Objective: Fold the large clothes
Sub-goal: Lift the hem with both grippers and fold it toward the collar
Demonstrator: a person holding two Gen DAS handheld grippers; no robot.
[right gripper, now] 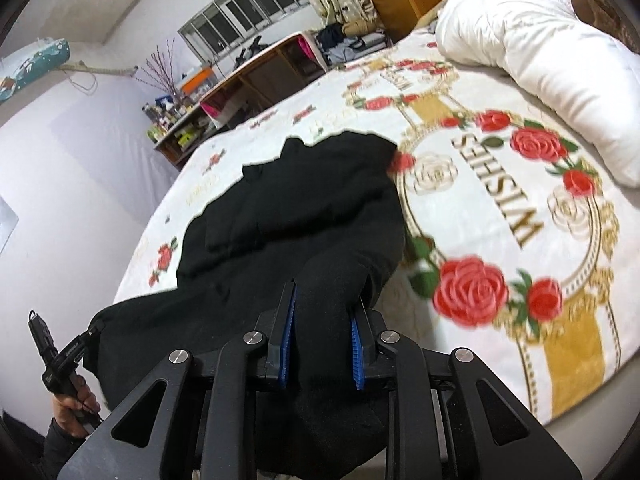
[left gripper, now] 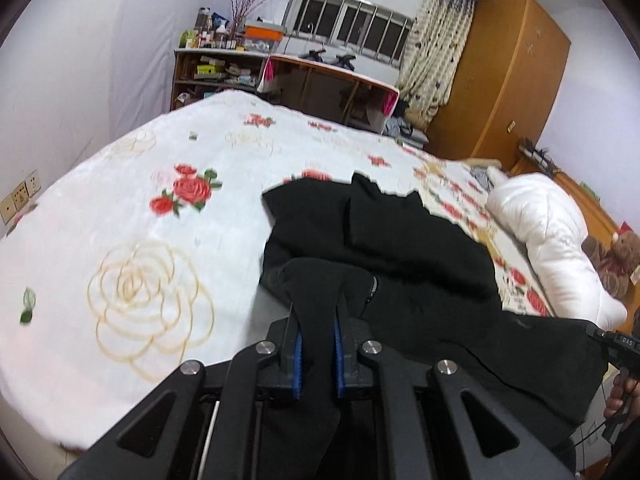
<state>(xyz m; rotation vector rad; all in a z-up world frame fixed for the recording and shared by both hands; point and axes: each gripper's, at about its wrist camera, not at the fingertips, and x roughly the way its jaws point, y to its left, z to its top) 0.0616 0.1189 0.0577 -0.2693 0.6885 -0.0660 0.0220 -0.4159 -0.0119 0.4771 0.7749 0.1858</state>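
A bed cover (left gripper: 120, 208) printed with red and cream roses spreads across the bed. A white quilt (right gripper: 532, 40) lies rolled at its far side, beside a brown teddy bear (left gripper: 620, 256). Beyond stand a cluttered shelf (left gripper: 212, 72), a barred window (left gripper: 348, 24), a patterned curtain (left gripper: 436, 48) and a wooden wardrobe (left gripper: 504, 76).

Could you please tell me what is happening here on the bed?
A person is folding a large black fabric garment on a white rose-printed bedspread. The left gripper and the right gripper are each shut on a bunch of its near edge, while the far part lies on the bed. A white quilt lies rolled alongside.
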